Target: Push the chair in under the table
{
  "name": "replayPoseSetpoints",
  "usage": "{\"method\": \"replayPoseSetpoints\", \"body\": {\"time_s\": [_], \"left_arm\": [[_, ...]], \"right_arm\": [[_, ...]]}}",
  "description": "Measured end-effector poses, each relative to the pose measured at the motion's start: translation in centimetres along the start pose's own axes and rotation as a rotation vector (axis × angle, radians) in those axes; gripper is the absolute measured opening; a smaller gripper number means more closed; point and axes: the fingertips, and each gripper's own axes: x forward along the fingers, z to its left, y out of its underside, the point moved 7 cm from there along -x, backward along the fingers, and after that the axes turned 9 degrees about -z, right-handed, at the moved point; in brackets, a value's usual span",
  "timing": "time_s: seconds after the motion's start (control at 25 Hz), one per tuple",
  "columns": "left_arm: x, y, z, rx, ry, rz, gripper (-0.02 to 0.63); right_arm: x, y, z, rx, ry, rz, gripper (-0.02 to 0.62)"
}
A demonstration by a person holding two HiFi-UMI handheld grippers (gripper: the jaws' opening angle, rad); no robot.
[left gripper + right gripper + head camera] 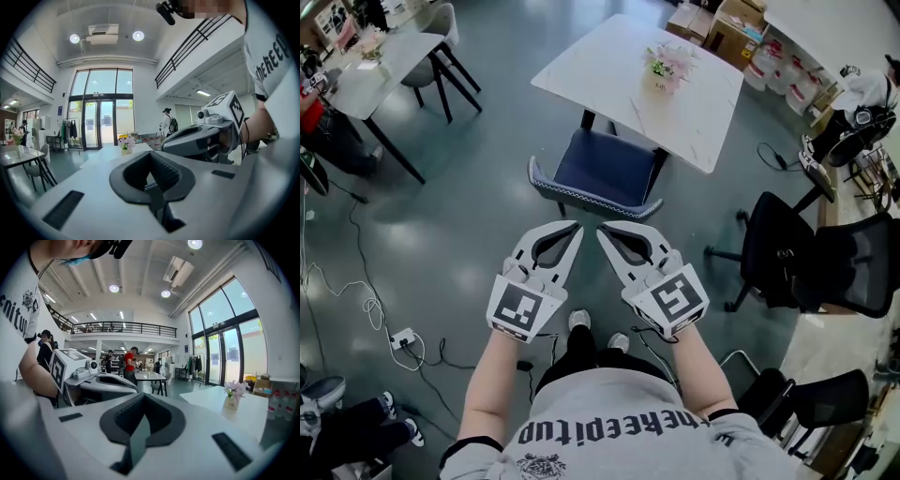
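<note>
Head view: the chair [602, 172] has a padded dark-blue seat, a low curved back of the same blue and dark legs. Its front is tucked under the near edge of the table [609, 56], a white square top with faint marble veins on dark legs. One small pot of pale flowers [666, 67] stands on the top. The left gripper [574, 226] and the right gripper [603, 229] are both light grey hard plastic, each with one marker cube at its rear. Their tips sit close together, pointing at the chair's back, near it but not touching. A second white table [380, 70] stands well apart at the far left.

Left gripper view: the jaws are pressed together with nothing between them. Their dark ribbed pads bow outward into one rounded loop. The table and flowers lie beyond the tips, and the right gripper is alongside.

Right gripper view: these jaws also meet, empty, with the same ribbed dark loop. The table edge and flowers lie ahead to the right.
</note>
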Motion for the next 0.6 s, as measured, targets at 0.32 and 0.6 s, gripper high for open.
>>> {"method": "replayPoseSetpoints", "body": {"time_s": [0.32, 0.6], "left_arm": [[-1.8, -2.9, -3.2, -0.030, -0.048, -0.074, 0.014], [-3.1, -4.7, -5.6, -0.027, -0.057, -0.118, 0.015]], "right_arm": [[-3.2, -2.3, 1.6, 0.001, -0.041, -0.071, 0.011], [-5.2, -3.5, 2.9, 0.001, -0.060, -0.123, 0.011]]}}
